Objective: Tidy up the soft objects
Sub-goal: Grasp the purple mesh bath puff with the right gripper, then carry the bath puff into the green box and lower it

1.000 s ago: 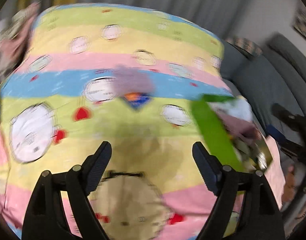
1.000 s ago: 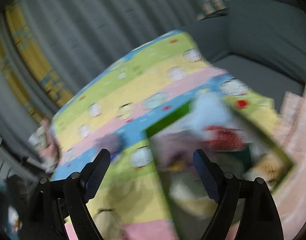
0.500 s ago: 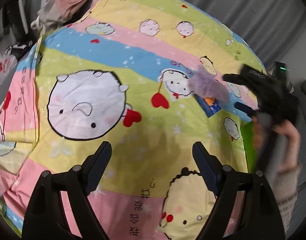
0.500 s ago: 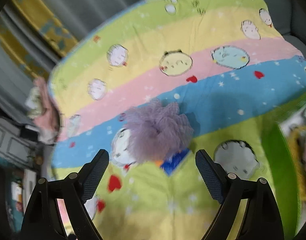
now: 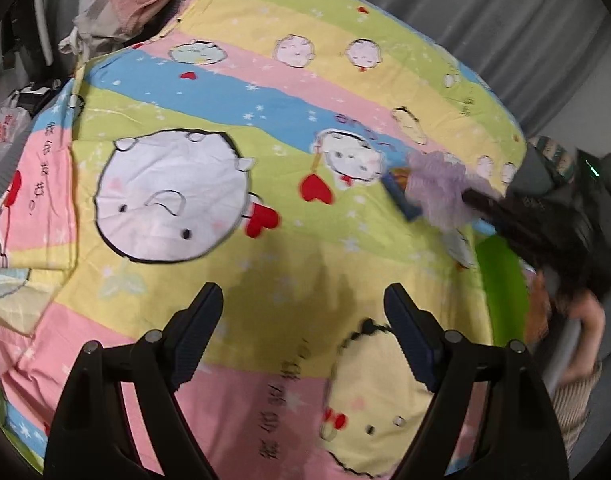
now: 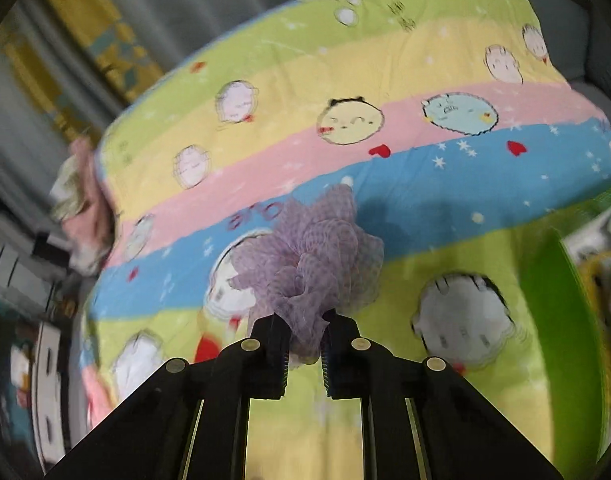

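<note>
- Right gripper (image 6: 305, 344): jaws have just been closing and are now clenched on the near edge of the purple bath pouf (image 6: 309, 264), mesh pinched between them, lower centre of the right wrist view.
- In the left wrist view the pouf (image 5: 437, 192) sits at middle right, on the blue/green stripes of the cartoon bedspread (image 5: 265, 264), touching a small blue packet (image 5: 401, 196) just to its left.
- Left gripper (image 5: 305, 340): jaws released, spread wide, nothing between them, hovering over the yellow stripe at bottom centre, well apart from the pouf.
- Green bin (image 6: 561, 320) at right edge of right wrist view, near the pouf; looks like it already holds other items, contents blurred. Likely the drop target, but that's a guess.
- Step in hand, as I read it: secure the pouf, then lift and carry.
- Doing it well: the grip is only on outer ruffles, so the mesh may stretch or slip; lift slowly and straight up first and check the whole ball comes along.
- Watch that the blue packet isn't snagged and dragged with it.
- Keep jaws clenched until over the bin, then carry rightward above the green rim rather than brushing it.
- Keep the left gripper out of the carry path; it could steady the bin if needed.
- Pile of clothes (image 5: 133, 4) at upper left is far off, no concern.
</note>
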Motion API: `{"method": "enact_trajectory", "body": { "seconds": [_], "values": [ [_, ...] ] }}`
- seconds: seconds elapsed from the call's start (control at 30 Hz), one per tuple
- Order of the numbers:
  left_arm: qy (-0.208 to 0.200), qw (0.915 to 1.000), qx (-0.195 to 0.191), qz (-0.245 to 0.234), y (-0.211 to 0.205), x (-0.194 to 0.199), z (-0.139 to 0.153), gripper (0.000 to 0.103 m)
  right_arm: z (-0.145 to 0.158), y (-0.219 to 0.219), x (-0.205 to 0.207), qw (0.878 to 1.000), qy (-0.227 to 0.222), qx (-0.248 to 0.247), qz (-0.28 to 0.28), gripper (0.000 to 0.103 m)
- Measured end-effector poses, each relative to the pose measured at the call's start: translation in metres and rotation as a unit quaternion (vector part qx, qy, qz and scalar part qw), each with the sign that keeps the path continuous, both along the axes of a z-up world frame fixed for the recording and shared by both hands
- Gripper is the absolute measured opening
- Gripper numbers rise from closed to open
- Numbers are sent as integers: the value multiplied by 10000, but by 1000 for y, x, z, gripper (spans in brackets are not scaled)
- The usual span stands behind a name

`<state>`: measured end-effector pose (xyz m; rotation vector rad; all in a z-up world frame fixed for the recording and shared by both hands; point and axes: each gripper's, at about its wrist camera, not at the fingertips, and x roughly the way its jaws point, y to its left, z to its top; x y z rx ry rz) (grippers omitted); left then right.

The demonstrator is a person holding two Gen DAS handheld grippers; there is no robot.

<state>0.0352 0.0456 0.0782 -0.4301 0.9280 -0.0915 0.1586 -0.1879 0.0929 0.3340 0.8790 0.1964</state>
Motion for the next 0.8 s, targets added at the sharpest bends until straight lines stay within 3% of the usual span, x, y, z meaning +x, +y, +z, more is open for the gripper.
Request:
{"method": "enact_trajectory", "body": {
  "seconds": [0.2,0.33,0.47,0.5,0.57,0.63,0.73,0.8],
  "values": [
    [164,9982,-257,-517,-30,-15,-7,82,-5,3,-85,9957,359,270,806,14],
    [406,9946,-339,-897,-53,-18,-26,84,-26,-2,-117,9931,670,261,927,14],
    [615,9917,-380,-1059,-73,-17,-48,79,-53,-12,-127,9906,1038,337,830,14],
    [554,9923,-321,-1060,-76,-18,-48,75,-58,-12,-131,9894,1112,392,852,14],
    [539,9903,-313,-1243,-87,-15,-51,39,-67,-13,-134,9883,1175,400,885,14],
    [669,9865,-509,-1408,-94,-10,-56,22,-71,-16,-138,9890,1151,391,846,14],
    [418,9858,-477,-1552,-106,-8,-49,11,-72,-26,-140,9888,1073,650,804,14],
    [241,9863,-321,-1602,-115,-9,-40,9,-70,-29,-142,9898,956,730,759,14]
  ]
}}
